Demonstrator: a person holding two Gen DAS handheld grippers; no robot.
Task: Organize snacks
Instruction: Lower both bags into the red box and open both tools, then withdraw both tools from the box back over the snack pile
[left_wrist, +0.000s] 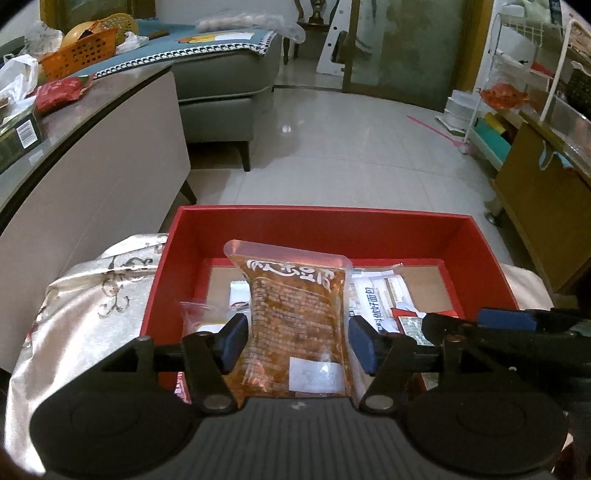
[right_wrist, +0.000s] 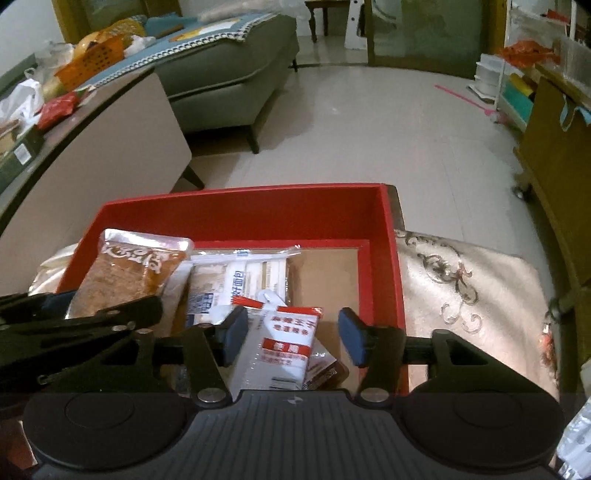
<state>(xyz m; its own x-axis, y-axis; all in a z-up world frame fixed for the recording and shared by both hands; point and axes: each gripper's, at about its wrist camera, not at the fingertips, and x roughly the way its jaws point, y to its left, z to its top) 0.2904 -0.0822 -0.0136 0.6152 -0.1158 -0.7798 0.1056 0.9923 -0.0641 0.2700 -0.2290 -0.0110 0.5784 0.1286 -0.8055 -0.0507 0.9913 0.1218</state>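
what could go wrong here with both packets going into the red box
1. The brown snack packet stands tilted between the left tool's parted pads, seemingly ungripped; it may tip onto the white packets and land untidily.
2. The right tool sits close beside the left one over the red box; they could bump.
3. The white and red packet lies loosely between the right tool's pads and could snag as it lifts away.

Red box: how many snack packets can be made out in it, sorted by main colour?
Inside the red box, as far as can be made out; packets lower in the pile are partly hidden:
Orange-brown packet: 1
Clear bread packets with white labels: 1
White packet with red labels: 1
Dark brown packet: 1
Total: 4
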